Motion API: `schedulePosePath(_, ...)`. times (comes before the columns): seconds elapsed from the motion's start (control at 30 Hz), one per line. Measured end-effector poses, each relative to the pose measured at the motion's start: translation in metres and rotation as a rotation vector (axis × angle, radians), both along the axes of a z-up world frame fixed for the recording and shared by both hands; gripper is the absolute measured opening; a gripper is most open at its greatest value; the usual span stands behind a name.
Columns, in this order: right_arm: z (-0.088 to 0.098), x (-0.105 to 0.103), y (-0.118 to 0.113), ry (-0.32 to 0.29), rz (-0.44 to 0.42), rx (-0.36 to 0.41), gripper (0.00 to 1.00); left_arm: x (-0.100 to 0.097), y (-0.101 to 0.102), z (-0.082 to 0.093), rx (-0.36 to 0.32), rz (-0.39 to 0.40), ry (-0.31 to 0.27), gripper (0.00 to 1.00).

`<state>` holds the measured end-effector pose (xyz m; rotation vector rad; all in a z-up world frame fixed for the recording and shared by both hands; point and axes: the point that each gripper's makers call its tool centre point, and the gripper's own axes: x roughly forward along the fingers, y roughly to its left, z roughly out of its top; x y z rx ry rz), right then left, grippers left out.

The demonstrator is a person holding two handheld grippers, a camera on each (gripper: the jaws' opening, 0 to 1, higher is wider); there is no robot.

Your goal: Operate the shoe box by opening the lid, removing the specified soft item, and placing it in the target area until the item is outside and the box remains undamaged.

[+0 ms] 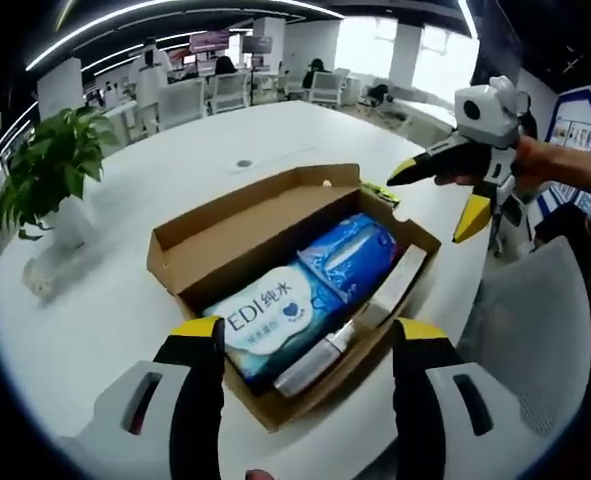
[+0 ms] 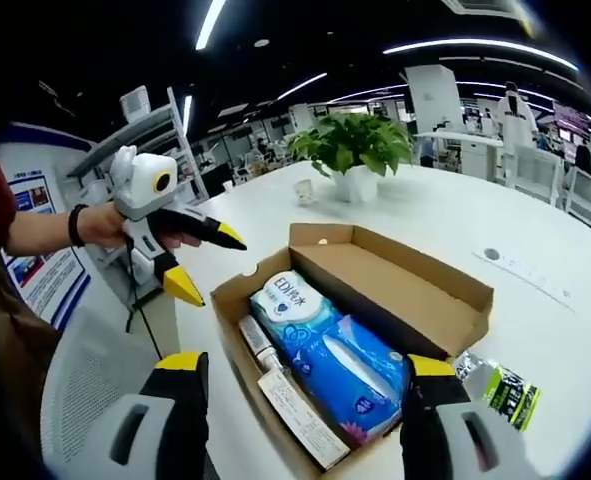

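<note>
The shoe box (image 1: 275,260) rests on the white table (image 1: 105,300) with its lid (image 1: 250,205) already folded back, so the contents are exposed for removal. Both grippers are held above the table, clear of the box, and neither touches anything.

The left gripper (image 1: 305,345) is at the near short end of the box, jaws spread wide and empty. The right gripper (image 2: 305,375) is at the opposite short end, jaws likewise parted and holding nothing. This stance suggests that the approach has not yet committed to an item.

Inside the box lie a pack of wet wipes (image 2: 293,305) and a blue tissue pack (image 2: 350,375), end to end along one long wall. A slim tube (image 2: 258,345) and a flat white carton (image 2: 300,415) lie beside them. Which soft item is the specified one cannot be told.

The long axis of the box runs between the two grippers. The soft packs lie flat, aligned with that axis.

A green packet (image 2: 500,385) lies on the table just beside the box. A potted plant (image 2: 353,150) stands well apart.
</note>
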<state>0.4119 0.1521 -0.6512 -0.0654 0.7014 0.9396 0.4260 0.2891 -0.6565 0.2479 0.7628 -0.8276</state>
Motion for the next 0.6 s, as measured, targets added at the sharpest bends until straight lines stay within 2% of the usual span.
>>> schedulePosePath(0.17, -0.001, 0.007, 0.016, 0.012, 0.026, 0.008, 0.76, 0.006, -0.002, -0.007, -0.01, -0.003, 0.023, 0.68)
schedulePosePath(0.3, -0.004, 0.011, 0.029, 0.012, 0.065, -0.01, 0.77, 0.008, -0.002, -0.011, 0.007, -0.033, 0.022, 0.69)
schedulePosePath(0.43, -0.006, 0.014, 0.039, 0.019, 0.089, -0.026, 0.75, 0.007, -0.001, -0.02, 0.053, -0.083, 0.014, 0.68)
schedulePosePath(0.6, -0.01, 0.02, 0.05, 0.018, 0.126, -0.048, 0.76, 0.01, -0.001, -0.024, 0.061, -0.104, 0.018, 0.69)
